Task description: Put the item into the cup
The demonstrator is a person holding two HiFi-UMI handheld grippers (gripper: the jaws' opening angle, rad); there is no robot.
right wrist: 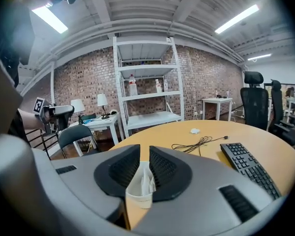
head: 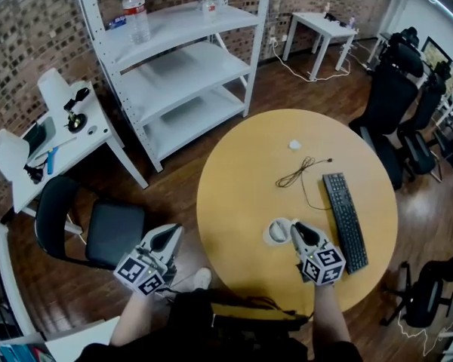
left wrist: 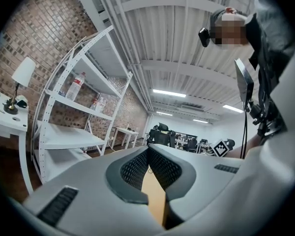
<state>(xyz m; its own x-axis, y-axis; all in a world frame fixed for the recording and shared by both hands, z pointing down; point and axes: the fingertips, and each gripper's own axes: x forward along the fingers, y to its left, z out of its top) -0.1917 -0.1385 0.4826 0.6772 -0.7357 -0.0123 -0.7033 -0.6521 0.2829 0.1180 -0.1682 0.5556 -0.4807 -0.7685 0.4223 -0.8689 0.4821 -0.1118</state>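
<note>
A white paper cup (head: 276,231) stands on the round wooden table (head: 241,194) near its front edge. My right gripper (head: 295,229) is right beside it, tips at its rim. In the right gripper view the cup (right wrist: 137,193) shows in the narrow gap of the right gripper (right wrist: 144,152), and a white crumpled item (right wrist: 149,180) sits inside it. The pads stand slightly apart and do not press on it. My left gripper (head: 174,234) hangs off the table's left side, and in its own view the left gripper (left wrist: 148,150) has its tips together with nothing between them.
A black keyboard (head: 345,219) lies right of the cup, a loose black cable (head: 300,173) and a small white object (head: 294,145) further back. A black chair (head: 98,232) stands under my left gripper. White shelves (head: 177,66) and a small side table (head: 53,138) stand beyond.
</note>
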